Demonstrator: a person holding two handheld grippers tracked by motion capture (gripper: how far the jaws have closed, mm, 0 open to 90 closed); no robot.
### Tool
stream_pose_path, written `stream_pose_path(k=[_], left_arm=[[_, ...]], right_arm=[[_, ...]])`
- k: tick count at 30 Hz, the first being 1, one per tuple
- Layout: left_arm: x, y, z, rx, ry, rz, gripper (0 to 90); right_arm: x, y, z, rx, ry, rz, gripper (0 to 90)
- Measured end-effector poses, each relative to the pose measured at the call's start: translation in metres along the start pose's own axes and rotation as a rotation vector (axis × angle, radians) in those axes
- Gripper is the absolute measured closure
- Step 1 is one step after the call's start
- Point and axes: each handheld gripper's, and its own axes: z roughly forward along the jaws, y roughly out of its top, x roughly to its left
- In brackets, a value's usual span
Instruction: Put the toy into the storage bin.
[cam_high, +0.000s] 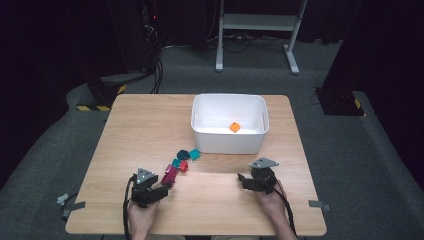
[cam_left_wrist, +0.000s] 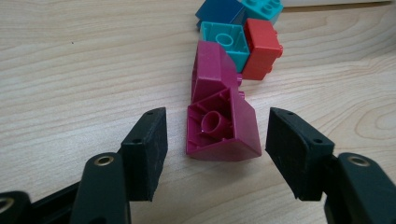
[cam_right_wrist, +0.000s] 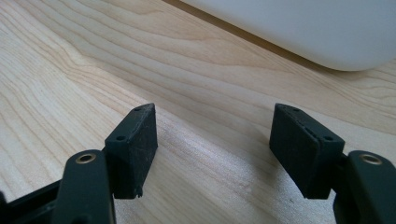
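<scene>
— Magenta brick (cam_left_wrist: 222, 133)? 
— On the table (cam_high: 140, 130), dead ahead between the spread jaws of the left gripper (cam_left_wrist: 215, 144), untouched, hollow underside up, long axis running away toward the other bricks.
— Right gripper (cam_right_wrist: 212, 149)? 
— Open, empty, farther off.

Magenta brick (cam_left_wrist: 222, 128): plastic, with one sloped face. It lies tipped on the surface, its hollow underside with the round inner tube facing my left tongs (cam_left_wrist: 217, 149). It sits between the two pads with a gap on each side, touched by neither. A second magenta piece (cam_left_wrist: 212, 70) adjoins it at the far end; whether the two are joined I cannot tell. In the high view the brick (cam_high: 169, 174) lies at the near end of the brick cluster.
</scene>
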Motion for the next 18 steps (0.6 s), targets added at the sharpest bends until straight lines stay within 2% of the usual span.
stream_pose_path(k=[9, 18], left_arm=[[-0.007, -0.001, 0.011, 0.019, 0.022, 0.023, 39.4], [-0.013, -0.001, 0.014, 0.022, 0.061, 0.074, 43.8]], right_arm=[[0.0, 0.0, 0.0, 0.0, 0.001, -0.001, 32.1], [0.0, 0.0, 0.0, 0.0, 0.0, 0.0, 32.1]])
